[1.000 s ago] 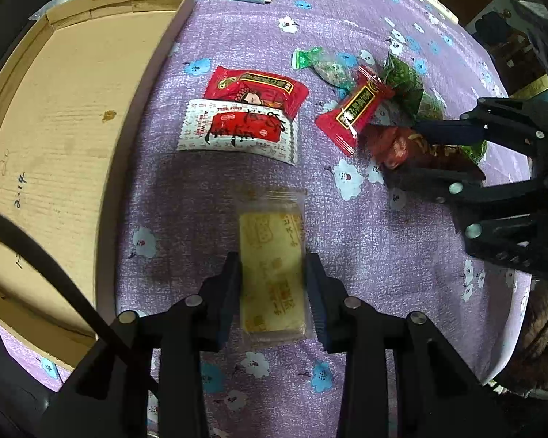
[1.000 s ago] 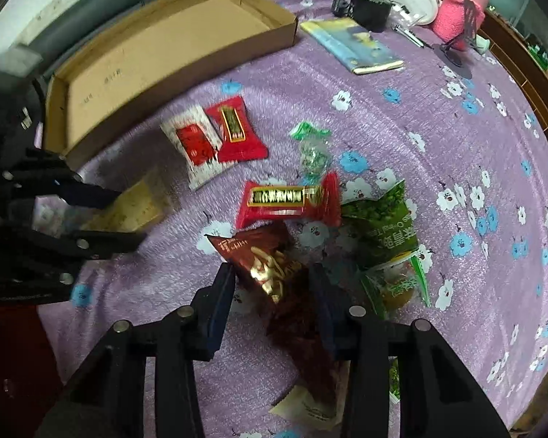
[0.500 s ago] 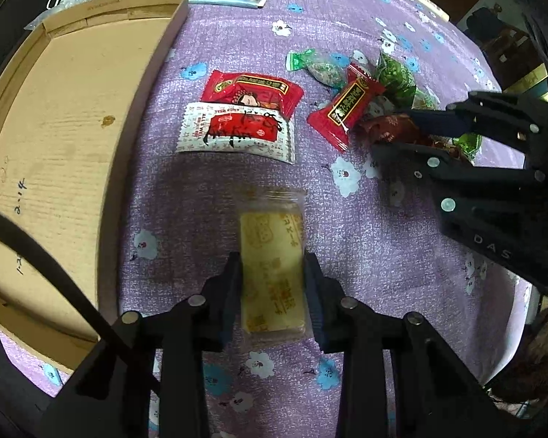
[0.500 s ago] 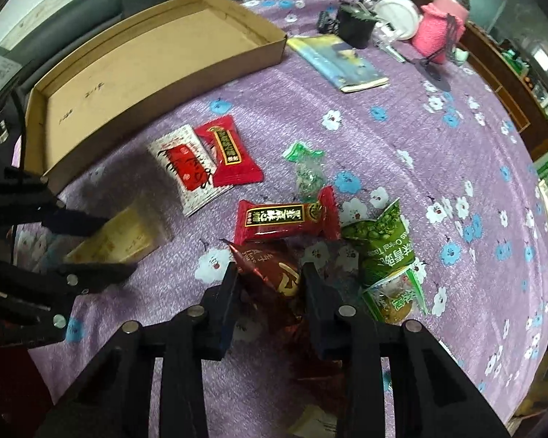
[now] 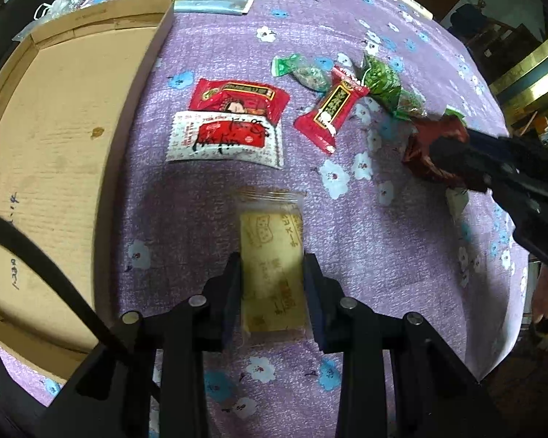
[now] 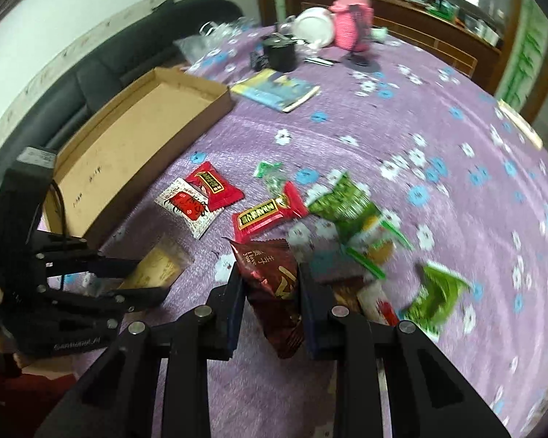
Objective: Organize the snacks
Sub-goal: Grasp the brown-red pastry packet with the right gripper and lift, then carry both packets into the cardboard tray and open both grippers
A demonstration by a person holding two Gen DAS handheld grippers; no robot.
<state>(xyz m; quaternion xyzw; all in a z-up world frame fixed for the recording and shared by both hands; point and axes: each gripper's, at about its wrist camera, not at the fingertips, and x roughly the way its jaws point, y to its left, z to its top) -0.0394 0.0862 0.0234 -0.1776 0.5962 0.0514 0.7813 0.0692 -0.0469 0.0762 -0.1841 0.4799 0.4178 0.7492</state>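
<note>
A yellow cracker packet [image 5: 270, 241] in clear wrap sits between the pads of my left gripper [image 5: 272, 266], which is shut on its near half, just above the purple flowered cloth. My right gripper [image 6: 270, 284] holds a dark red snack packet [image 6: 266, 266] clear of the table, and its jaws are still closing on it. The left wrist view shows that dark red packet [image 5: 427, 142] at the right, off the cloth. An open cardboard box [image 5: 54, 146] lies to the left with nothing in it.
On the cloth lie a red packet [image 5: 237, 98], a white-and-red packet [image 5: 223, 138], a red bar [image 5: 332, 109], a green candy [image 5: 303, 73] and green pea packets [image 6: 343, 204]. A booklet [image 6: 277, 87], a black cup [image 6: 279, 53] and a pink bottle [image 6: 350, 22] stand farther back.
My right gripper has closed on the dark red packet, rolled and raised it off the pile. The left gripper has stayed where it was with the yellow packet in it.
</note>
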